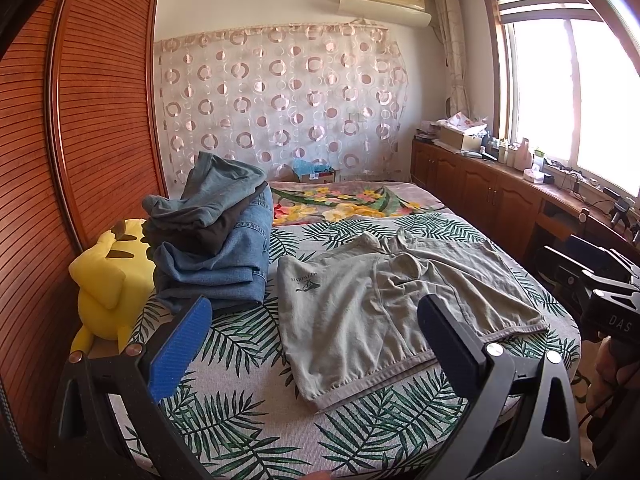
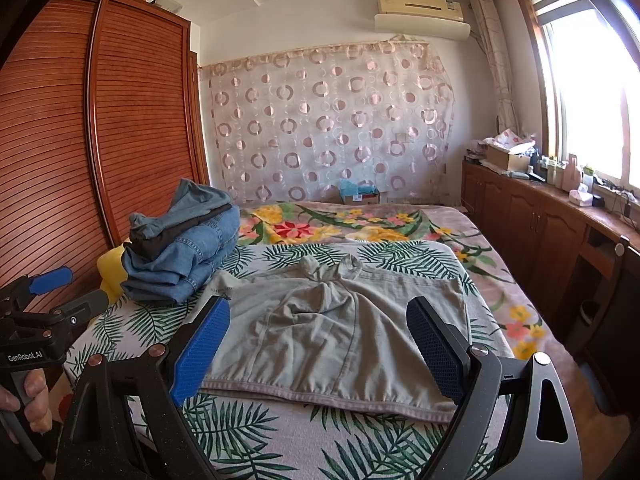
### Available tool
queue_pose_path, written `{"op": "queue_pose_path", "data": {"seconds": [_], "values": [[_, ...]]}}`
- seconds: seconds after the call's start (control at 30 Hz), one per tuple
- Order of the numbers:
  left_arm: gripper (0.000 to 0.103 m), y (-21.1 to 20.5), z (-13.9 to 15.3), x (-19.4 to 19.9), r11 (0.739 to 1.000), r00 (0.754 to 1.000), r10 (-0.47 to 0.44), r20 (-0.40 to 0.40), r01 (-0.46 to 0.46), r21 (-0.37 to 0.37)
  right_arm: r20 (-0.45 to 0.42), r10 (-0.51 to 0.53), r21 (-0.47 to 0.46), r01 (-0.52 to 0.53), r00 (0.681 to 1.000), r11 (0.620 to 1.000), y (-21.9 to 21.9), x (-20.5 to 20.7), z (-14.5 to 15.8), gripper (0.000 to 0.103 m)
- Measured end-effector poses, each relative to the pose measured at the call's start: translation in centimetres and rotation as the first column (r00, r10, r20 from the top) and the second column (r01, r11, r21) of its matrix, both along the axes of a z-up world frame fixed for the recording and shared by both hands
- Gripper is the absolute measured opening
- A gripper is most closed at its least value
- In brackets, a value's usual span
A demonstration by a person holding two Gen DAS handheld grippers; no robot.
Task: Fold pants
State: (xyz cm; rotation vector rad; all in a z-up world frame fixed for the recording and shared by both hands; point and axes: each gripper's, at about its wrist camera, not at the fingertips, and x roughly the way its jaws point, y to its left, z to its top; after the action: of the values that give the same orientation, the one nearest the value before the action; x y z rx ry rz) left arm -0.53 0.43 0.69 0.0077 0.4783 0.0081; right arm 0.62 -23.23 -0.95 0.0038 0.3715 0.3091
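Grey-green pants [image 1: 384,304] lie spread on the leaf-print bed cover [image 1: 248,344], waistband toward me and the crotch bunched at the far end; they also show in the right wrist view [image 2: 340,336]. My left gripper [image 1: 316,328] is open and empty, above the near edge of the bed, short of the waistband. My right gripper [image 2: 320,332] is open and empty, hovering just before the waistband. The left gripper shows at the left edge of the right wrist view [image 2: 44,300].
A stack of folded jeans and dark pants [image 1: 216,240] sits on the bed's left side, beside a yellow plush toy [image 1: 108,280]. A wooden wardrobe [image 1: 80,120] stands on the left. Low cabinets [image 1: 500,196] with clutter run under the window on the right.
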Motion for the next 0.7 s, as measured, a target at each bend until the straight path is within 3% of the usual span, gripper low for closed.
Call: {"op": "queue_pose_path", "data": {"seconds": [0.7], "values": [[0.103, -0.1, -0.2, 1.1, 1.0, 1.0, -0.02, -0.016, 0.02, 0.003, -0.011, -0.011, 0.003, 0.011, 1.0, 1.0, -0.2, 0.4, -0.3, 0.091]]}}
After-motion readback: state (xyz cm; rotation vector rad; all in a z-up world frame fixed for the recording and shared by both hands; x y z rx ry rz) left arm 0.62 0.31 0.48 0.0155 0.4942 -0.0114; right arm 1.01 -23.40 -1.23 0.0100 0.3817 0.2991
